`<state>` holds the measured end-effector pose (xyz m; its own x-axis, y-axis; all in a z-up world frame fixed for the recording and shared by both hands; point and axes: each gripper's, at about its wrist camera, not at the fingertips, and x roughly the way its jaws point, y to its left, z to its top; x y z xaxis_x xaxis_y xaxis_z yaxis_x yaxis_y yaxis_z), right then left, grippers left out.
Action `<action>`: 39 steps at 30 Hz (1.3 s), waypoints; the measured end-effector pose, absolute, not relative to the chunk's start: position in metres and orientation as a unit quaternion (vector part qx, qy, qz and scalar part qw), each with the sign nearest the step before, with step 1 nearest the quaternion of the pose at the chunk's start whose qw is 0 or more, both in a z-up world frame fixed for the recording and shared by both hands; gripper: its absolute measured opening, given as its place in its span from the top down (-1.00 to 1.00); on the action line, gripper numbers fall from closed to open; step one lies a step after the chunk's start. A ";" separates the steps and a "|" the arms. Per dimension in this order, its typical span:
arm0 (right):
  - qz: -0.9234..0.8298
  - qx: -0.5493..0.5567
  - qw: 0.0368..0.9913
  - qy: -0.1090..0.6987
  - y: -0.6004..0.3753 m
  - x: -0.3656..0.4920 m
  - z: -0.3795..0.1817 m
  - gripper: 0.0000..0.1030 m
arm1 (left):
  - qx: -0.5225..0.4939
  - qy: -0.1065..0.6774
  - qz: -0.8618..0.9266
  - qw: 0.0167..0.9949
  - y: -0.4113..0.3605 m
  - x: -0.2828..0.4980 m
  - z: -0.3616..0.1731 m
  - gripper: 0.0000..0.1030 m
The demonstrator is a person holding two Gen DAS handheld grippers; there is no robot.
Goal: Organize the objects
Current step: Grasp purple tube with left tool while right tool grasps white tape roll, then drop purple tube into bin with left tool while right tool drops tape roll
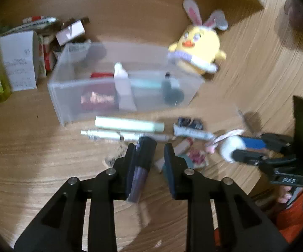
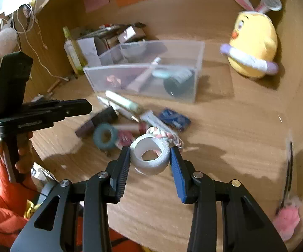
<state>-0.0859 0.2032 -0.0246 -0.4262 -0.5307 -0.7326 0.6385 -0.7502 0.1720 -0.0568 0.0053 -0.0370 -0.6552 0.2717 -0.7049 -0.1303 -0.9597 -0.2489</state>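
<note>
My left gripper (image 1: 150, 149) stands open over the wooden table. A dark purple tube with a black cap (image 1: 139, 176) lies between its jaws, against the left finger, with a gap to the right one. My right gripper (image 2: 150, 150) is shut on a white tape roll (image 2: 151, 163), held low over the table. A clear plastic bin (image 1: 67, 96) stands beyond, holding a white tube (image 1: 123, 84), a red item and a dark bottle (image 1: 168, 88). In front of the bin lie a pale green tube (image 1: 128, 125), a silver pen (image 1: 109, 135), a blue packet (image 2: 174, 118) and a teal tape roll (image 2: 105, 136).
A yellow chick plush with bunny ears (image 2: 254, 48) sits right of the bin. Boxes and bottles (image 1: 19, 63) crowd the back left corner. A pink fluffy pen (image 2: 285, 220) lies at the far right. A hand (image 2: 23, 163) and an orange sleeve hold the left gripper's handle.
</note>
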 end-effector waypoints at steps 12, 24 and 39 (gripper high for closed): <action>-0.814 0.448 0.367 0.055 0.207 -0.083 -0.049 0.31 | -0.445 -0.088 0.882 0.126 0.012 -0.078 -0.063 0.49; -0.832 0.392 0.392 0.033 0.185 -0.084 -0.013 0.31 | -0.431 -0.051 0.896 0.097 0.017 -0.080 -0.055 0.51; -0.883 0.320 0.342 0.021 0.155 -0.152 0.045 0.31 | -0.325 -0.114 0.937 0.063 -0.031 -0.076 0.018 0.52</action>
